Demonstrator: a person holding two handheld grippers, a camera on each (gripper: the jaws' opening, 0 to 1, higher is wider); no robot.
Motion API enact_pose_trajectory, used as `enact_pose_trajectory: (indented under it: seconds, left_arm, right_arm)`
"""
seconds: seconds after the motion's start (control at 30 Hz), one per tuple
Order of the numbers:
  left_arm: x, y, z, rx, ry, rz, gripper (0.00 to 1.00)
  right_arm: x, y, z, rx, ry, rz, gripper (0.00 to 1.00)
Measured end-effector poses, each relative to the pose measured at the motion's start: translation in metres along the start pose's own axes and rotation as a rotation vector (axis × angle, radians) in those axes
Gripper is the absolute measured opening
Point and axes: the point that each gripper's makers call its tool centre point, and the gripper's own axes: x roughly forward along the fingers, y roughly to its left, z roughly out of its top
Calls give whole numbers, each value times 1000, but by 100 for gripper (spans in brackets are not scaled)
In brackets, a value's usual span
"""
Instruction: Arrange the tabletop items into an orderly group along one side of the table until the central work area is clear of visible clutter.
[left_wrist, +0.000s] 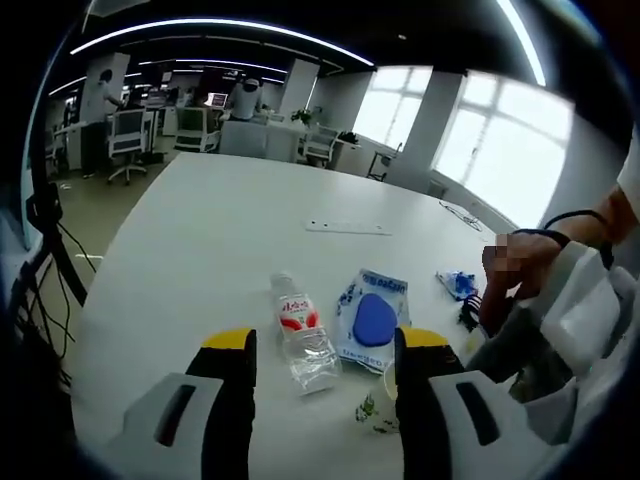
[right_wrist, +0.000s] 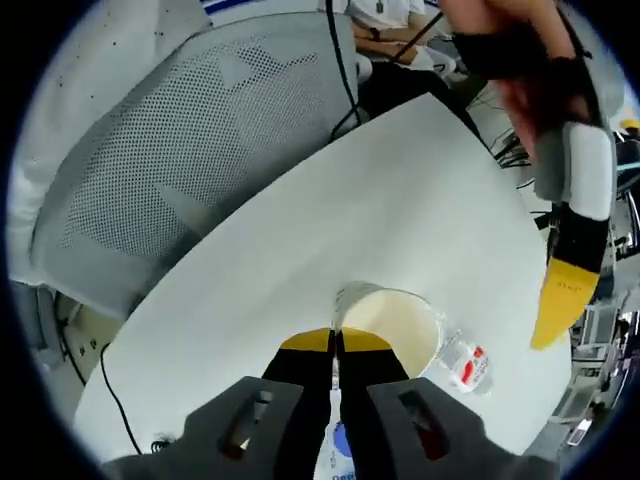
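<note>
The left gripper (left_wrist: 322, 375) hangs with jaws spread wide. Just ahead, between the jaw tips, lies a clear plastic bottle (left_wrist: 301, 335) on its side on the white table (left_wrist: 230, 230); it looks nearly empty, so probably light, crushable and apt to roll, best taken across its middle. Beside it, right of centre, a flat blue-and-white packet (left_wrist: 372, 320) looks soft and thin. The right gripper (right_wrist: 336, 345) is pinched on the rim of a pale cup (right_wrist: 392, 322), likely light and easily dented.
</note>
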Motion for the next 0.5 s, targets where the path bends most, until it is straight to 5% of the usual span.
enact_pose_trajectory:
  seconds: [0.5]
  left_arm:
    - [2, 1, -2, -16, -11, 1, 55]
  right_arm:
    - [14, -2, 3, -106, 52, 17, 0]
